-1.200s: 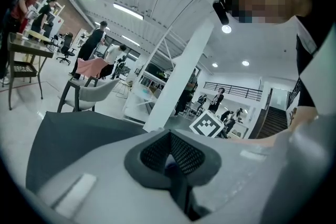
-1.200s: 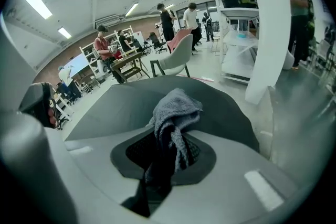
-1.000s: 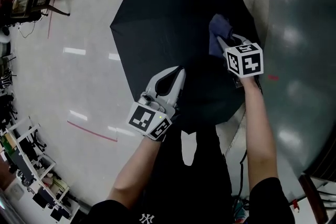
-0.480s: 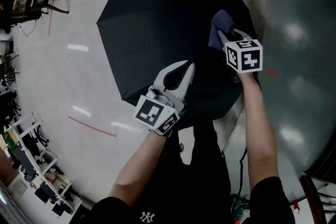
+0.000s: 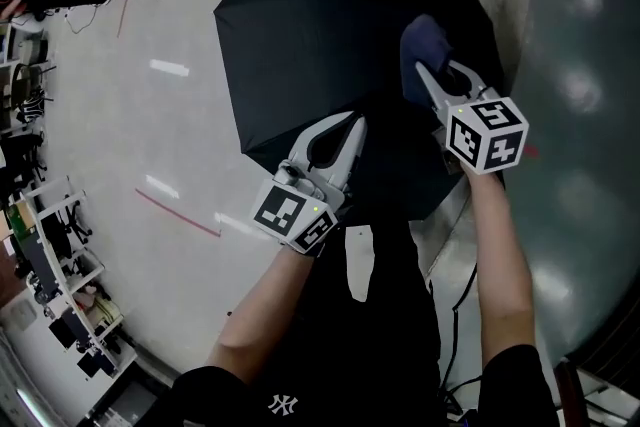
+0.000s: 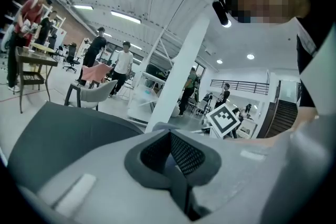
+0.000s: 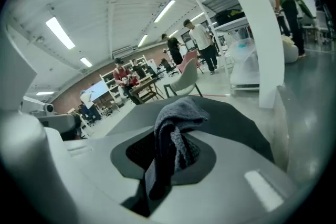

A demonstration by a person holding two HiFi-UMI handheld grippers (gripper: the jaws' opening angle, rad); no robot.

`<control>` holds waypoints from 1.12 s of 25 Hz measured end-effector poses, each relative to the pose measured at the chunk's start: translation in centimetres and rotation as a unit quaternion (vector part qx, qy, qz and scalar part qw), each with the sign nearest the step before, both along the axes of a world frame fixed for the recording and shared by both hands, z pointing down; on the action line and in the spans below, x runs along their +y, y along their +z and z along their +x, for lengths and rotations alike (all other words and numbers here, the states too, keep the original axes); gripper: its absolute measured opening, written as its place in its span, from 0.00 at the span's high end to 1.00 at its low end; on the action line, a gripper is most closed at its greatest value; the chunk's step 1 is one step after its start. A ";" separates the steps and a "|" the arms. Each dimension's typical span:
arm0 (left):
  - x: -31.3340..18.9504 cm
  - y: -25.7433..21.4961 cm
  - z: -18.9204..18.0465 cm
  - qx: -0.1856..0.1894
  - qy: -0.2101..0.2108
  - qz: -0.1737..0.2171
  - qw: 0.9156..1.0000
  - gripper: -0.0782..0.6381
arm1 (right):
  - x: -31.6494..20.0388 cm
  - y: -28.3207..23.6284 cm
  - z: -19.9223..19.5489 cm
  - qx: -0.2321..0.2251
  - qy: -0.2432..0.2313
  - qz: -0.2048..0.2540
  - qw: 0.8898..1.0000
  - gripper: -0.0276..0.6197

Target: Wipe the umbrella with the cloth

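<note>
Both tools stay closed, right gripper (image 5: 435, 72) pinching the blue cloth (image 5: 421, 48), left gripper (image 5: 351, 123) shut, as the black umbrella (image 5: 320, 25) swings right, offering fresh canopy

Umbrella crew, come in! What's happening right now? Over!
Right gripper shut on cloth, cloth against umbrella. Left gripper shut, by umbrella's near edge. Nothing blocking.

A pale glossy floor (image 5: 130, 135) is marked with a red line (image 5: 178, 215) (darker band at right); a rack (image 5: 55, 290) is stood at left.
</note>
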State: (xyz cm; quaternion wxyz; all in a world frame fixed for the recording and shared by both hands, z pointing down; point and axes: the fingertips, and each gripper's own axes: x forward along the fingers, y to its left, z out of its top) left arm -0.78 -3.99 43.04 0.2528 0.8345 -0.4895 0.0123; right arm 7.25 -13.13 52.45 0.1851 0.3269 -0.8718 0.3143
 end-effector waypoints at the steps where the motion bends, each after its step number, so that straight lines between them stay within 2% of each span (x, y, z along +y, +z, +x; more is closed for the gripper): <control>1: 0.8 -0.2 -0.8 -0.005 -0.007 -0.002 1.000 0.89 | 1.3 -0.7 -1.1 -0.011 -0.014 0.001 1.000 0.82; 7: 6.5 -0.6 -5.6 -0.019 -0.055 -0.021 0.998 0.89 | 11.5 -3.9 -8.7 -0.063 -0.109 -0.001 0.992 0.82; 12: 10.9 0.1 -8.8 -0.021 -0.087 -0.027 0.996 0.89 | 19.4 -3.7 -13.8 -0.047 -0.200 0.025 0.978 0.82; 17: 14.8 1.7 -11.6 -0.015 -0.079 -0.034 0.996 0.89 | 24.1 -2.1 -17.5 -0.034 -0.214 0.023 0.976 0.82; 21: 16.6 3.0 -13.0 -0.013 -0.071 -0.033 0.997 0.89 | 26.6 -0.5 -19.9 -0.019 -0.243 0.032 0.969 0.82; 24: 17.1 4.1 -13.8 -0.008 -0.068 -0.033 0.997 0.89 | 27.5 1.1 -20.9 -0.002 -0.257 0.039 0.966 0.82; 28: 17.5 5.7 -14.5 -0.005 -0.063 -0.033 0.997 0.89 | 27.6 3.1 -21.1 0.018 -0.246 0.044 0.968 0.82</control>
